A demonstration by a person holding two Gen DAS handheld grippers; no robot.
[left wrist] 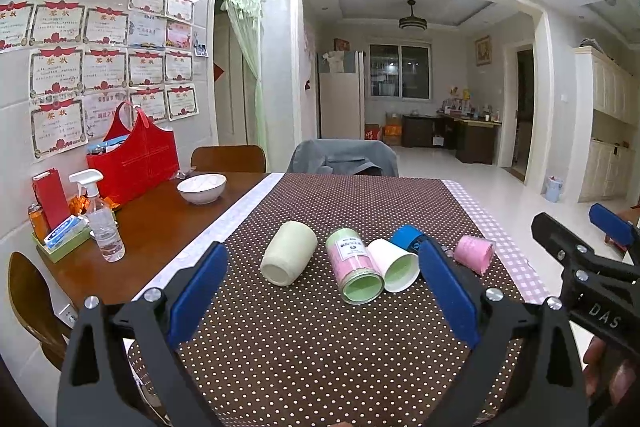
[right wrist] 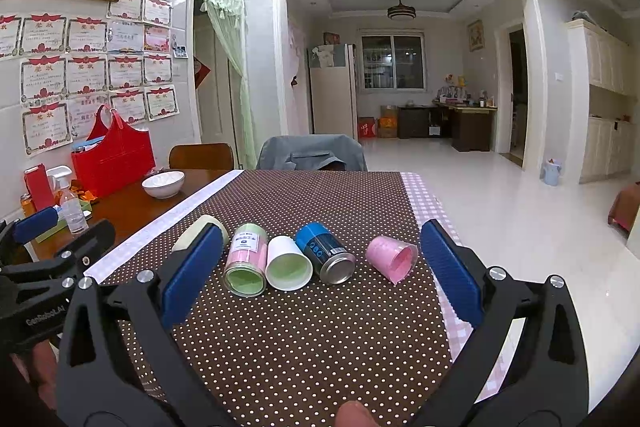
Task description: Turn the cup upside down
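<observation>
Several cups lie on their sides in a row on the dotted brown cloth (left wrist: 320, 347). From the left: a cream cup (left wrist: 289, 253) (right wrist: 192, 233), a pink-and-green labelled cup (left wrist: 354, 271) (right wrist: 246, 261), a white paper cup (left wrist: 394, 265) (right wrist: 288, 263), a blue can-like cup (left wrist: 406, 237) (right wrist: 326, 253) and a pink cup (left wrist: 475, 253) (right wrist: 392, 258). My left gripper (left wrist: 324, 287) is open and empty, just short of the row. My right gripper (right wrist: 320, 275) is open and empty, also short of the row; it shows at the right of the left wrist view (left wrist: 580, 239).
A white bowl (left wrist: 201, 188), a spray bottle (left wrist: 102, 219), a red bag (left wrist: 134, 155) and small boxes stand on the bare wood at the left. Chairs stand behind the table and at its left. The table's right edge drops to the tiled floor.
</observation>
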